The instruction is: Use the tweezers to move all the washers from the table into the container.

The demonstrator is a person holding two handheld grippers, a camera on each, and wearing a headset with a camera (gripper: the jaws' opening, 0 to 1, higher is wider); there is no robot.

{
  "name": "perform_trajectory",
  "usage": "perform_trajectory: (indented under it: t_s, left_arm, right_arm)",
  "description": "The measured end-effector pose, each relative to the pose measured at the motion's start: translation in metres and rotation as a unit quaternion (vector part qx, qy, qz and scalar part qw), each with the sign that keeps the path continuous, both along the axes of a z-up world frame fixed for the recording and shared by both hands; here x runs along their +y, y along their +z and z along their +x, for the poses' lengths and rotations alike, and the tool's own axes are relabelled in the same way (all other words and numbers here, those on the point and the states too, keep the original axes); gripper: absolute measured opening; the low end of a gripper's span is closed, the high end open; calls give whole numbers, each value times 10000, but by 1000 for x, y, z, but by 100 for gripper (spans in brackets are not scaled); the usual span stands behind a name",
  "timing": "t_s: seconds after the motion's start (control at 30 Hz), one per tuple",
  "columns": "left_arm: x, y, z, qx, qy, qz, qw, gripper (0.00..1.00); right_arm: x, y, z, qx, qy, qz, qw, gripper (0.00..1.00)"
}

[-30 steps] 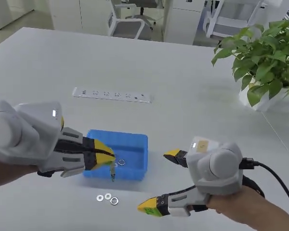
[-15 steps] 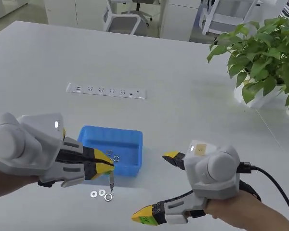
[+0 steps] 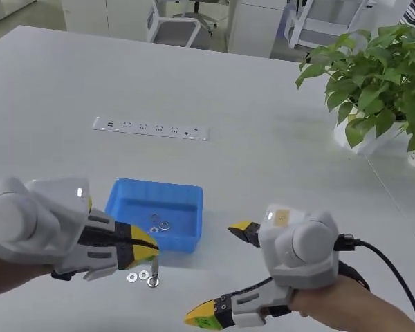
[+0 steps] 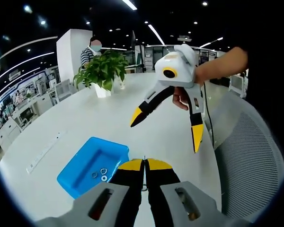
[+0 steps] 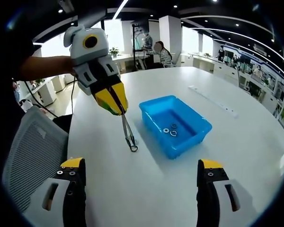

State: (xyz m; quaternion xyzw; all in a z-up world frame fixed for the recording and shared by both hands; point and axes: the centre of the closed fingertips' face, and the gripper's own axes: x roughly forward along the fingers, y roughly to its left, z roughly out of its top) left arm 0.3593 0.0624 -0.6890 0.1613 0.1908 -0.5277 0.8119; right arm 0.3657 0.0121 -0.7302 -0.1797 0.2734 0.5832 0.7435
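My left gripper (image 3: 154,243) is shut on slim metal tweezers (image 3: 153,268), which point down at the table. Their tips meet a washer (image 5: 133,148) on the tabletop; I cannot tell whether it is pinched. Three washers (image 3: 143,276) lie in a short row just in front of the blue container (image 3: 187,238). A few more washers (image 3: 159,225) lie inside it. My right gripper (image 3: 220,274) hovers open to the right of the container, with nothing between its jaws. In the left gripper view, the right gripper (image 4: 165,131) hangs open beyond the container (image 4: 71,179).
A white power strip (image 3: 150,128) lies farther back on the grey table. A potted plant (image 3: 373,76) stands at the far right. A mesh chair (image 5: 28,156) sits at the near table edge. Bare tabletop stretches around the container.
My left gripper has carried the tweezers back from the container's front wall and down to the washers on the table. The right gripper has stayed open and has sunk a little towards me.
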Motion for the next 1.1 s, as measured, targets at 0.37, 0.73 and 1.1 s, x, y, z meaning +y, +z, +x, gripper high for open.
perform_trajectory:
  t_s: [0.37,0.73,1.1]
  left_arm:
    - [0,3,-1,38,-24,4,10000,5]
    - [0,-2,-1,38,-64,83,9999,5]
    - [1,-2,-3,68,-200,134,9997,5]
  right_arm:
    - [0,0,1,0,2,-27,10000,98]
    - [2,0,-1,-73,147,-4,9999,96]
    - [21,0,-10,-539,1044,-18,9931,62]
